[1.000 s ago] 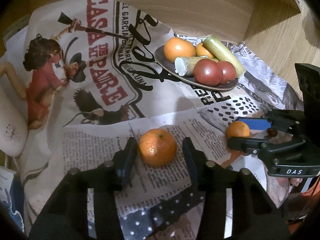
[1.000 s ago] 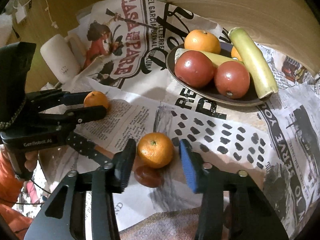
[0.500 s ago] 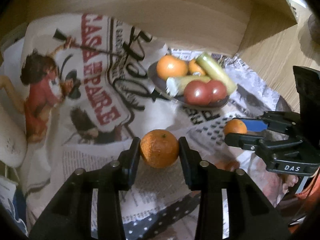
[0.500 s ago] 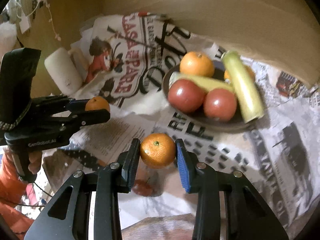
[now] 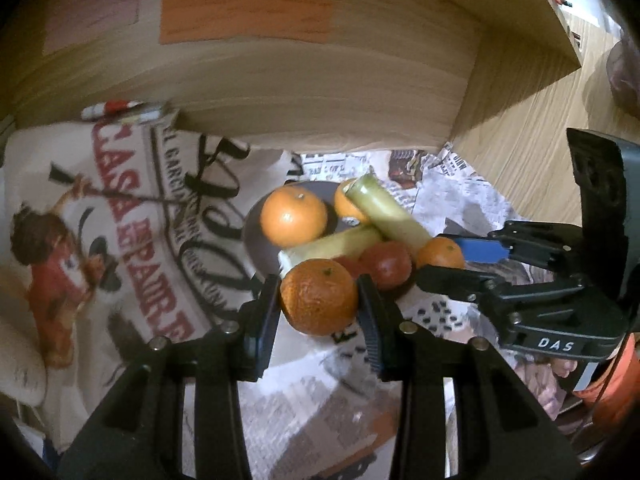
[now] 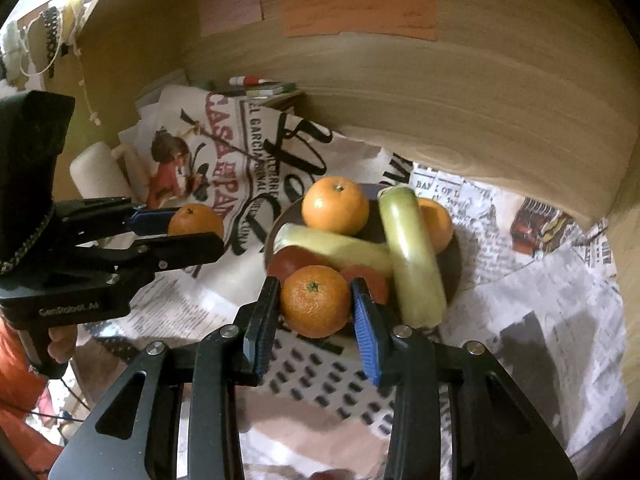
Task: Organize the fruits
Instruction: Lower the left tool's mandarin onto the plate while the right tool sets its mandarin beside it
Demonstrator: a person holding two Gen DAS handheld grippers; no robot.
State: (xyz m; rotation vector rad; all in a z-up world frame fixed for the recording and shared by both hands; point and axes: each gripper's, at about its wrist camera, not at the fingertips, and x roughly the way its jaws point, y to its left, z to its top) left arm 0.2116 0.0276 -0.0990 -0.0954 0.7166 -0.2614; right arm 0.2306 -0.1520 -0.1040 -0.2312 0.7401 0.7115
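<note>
Each gripper is holding one little orange, and the job right now looks like carrying both to the plate. The left gripper (image 5: 319,308) is squeezed shut on the left orange (image 5: 319,297), lifted off the table and just in front of the dark plate (image 5: 256,240). The right gripper (image 6: 315,308) is squeezed shut on the right orange (image 6: 315,301), also up in the air at the near edge of the plate (image 6: 454,268). Next, I think each orange has to go over a free bit of the plate, come down softly, and then the fingers must open. That will be tricky, because the plate is already quite full. There is a big orange (image 6: 335,205) at the back, another orange (image 6: 438,222) behind it to the right, two long pale green stalks (image 6: 412,256) lying crossed, and two dark red round fruits (image 5: 386,264) at the front. The red fruits sit right where the oranges are heading, so an orange could bump them or roll off the rim. The two grippers are also close to each other and could knock together. The table is covered with printed newspaper (image 6: 248,148), crumpled in places. A wooden wall (image 6: 440,92) with coloured sticky notes (image 6: 358,14) stands close behind the plate, so there is little room at the back.
</note>
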